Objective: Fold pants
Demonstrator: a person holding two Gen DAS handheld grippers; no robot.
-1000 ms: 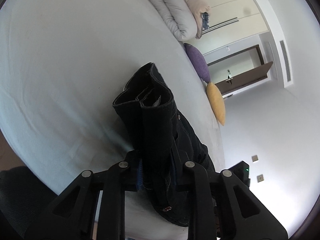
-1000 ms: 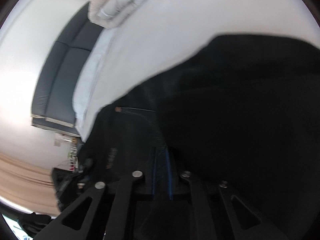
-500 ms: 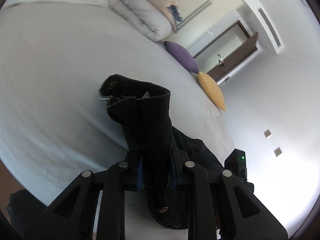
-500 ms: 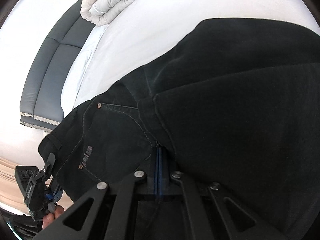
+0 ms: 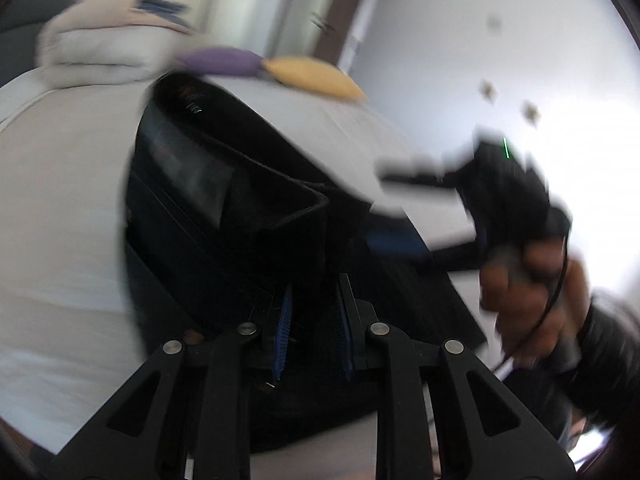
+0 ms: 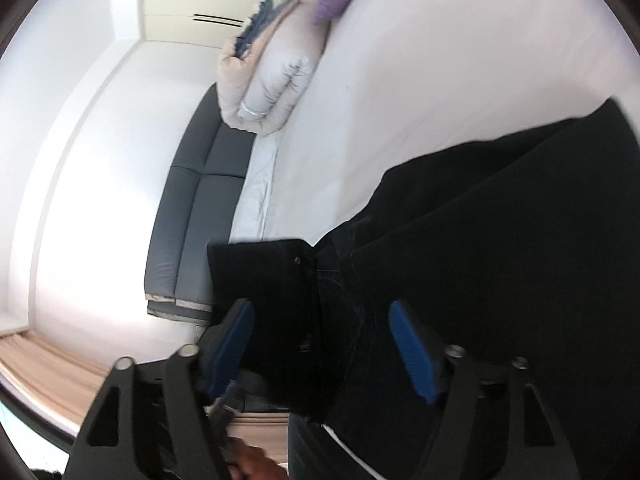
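Observation:
The black pants (image 5: pixel 224 216) lie bunched on the white bed (image 5: pixel 60 200). My left gripper (image 5: pixel 314 332) is shut on the pants' waistband, with thick fabric between its blue pads. In the right wrist view the pants (image 6: pixel 480 260) spread across the bed to the right. My right gripper (image 6: pixel 322 344) stands open with its blue pads wide apart on either side of the fabric. It also shows in the left wrist view (image 5: pixel 508 196), held by a hand at the right, blurred.
A rolled beige duvet (image 5: pixel 100 40), a purple pillow (image 5: pixel 224 62) and a yellow pillow (image 5: pixel 316 76) lie at the bed's far end. A dark headboard (image 6: pixel 192 216) stands at the bed's side. White sheet (image 6: pixel 440 80) spreads beyond the pants.
My right gripper has opened and let go of the pants. My left gripper has swung with the waistband still in it, and the right gripper now shows in its view.

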